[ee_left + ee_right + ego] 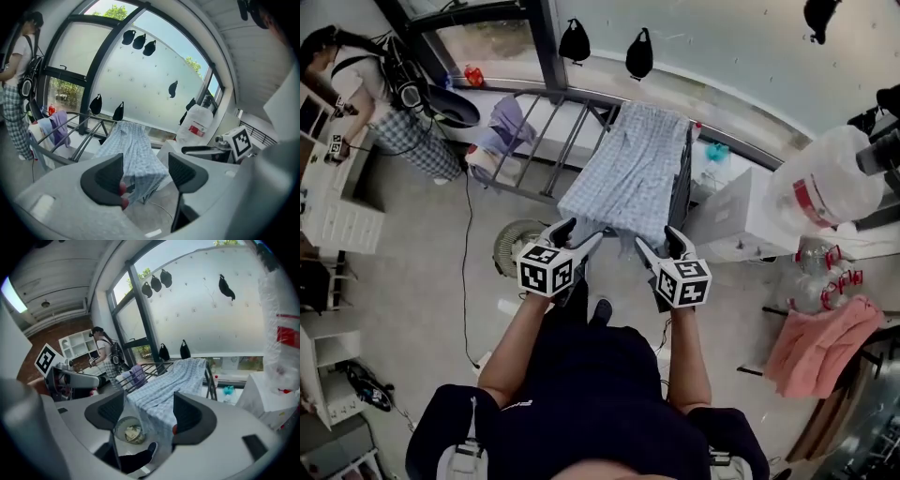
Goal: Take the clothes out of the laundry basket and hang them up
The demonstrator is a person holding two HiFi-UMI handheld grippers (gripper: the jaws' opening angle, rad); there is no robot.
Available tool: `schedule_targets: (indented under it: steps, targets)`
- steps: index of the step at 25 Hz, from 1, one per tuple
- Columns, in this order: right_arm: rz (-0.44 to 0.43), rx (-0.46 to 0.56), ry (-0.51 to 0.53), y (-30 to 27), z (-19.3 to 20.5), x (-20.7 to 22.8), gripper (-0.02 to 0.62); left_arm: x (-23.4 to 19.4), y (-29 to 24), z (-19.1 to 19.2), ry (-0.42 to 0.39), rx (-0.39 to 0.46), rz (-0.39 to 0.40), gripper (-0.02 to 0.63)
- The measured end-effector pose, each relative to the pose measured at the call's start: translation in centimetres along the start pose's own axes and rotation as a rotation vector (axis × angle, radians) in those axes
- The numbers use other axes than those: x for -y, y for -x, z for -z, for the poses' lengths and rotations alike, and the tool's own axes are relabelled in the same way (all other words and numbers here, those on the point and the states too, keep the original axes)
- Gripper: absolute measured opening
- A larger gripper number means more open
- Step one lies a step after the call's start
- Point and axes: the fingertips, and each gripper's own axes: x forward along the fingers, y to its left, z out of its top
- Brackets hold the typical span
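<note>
I am holding my left gripper (584, 232) with its jaws spread wide, and nothing is being clamped between them. The lower hem of the blue checked garment (628, 169) is hanging just ahead of it, showing in the gap between the pads. My right gripper (654, 236) is likewise standing wide open, close beside the left one, with the same hem dropping down between its jaws. I cannot tell whether the cloth is touching a pad. The garment is lying draped over the drying rack (567, 147) straight ahead of both grippers. A purple cloth (508, 120) is hanging on the rack's bars, ahead and to the left of my left gripper. The round laundry basket (512, 246) is sitting on the floor just left of and below my left gripper, with something pale lying in it.
</note>
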Motion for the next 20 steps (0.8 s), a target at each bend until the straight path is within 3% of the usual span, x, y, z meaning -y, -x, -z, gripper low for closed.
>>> schedule_targets:
  steps: [8, 14, 20]
  targets:
    - [-0.216, -0.105, 0.126, -4.4, 3.7, -10.4, 0.328, -4.5, 10.1, 5.7, 0.099, 0.063, -0.214, 0.290]
    - [-0.366, -0.198, 0.237, -7.0, 7.3, -20.7, 0.328, -10.2, 18.0, 10.2, 0.203, 0.102, -0.358, 0.290]
    - [-0.448, -0.286, 0.277, -10.7, 10.1, -27.6, 0.328, -16.2, 24.4, 14.4, 0.284, 0.108, -0.467, 0.290]
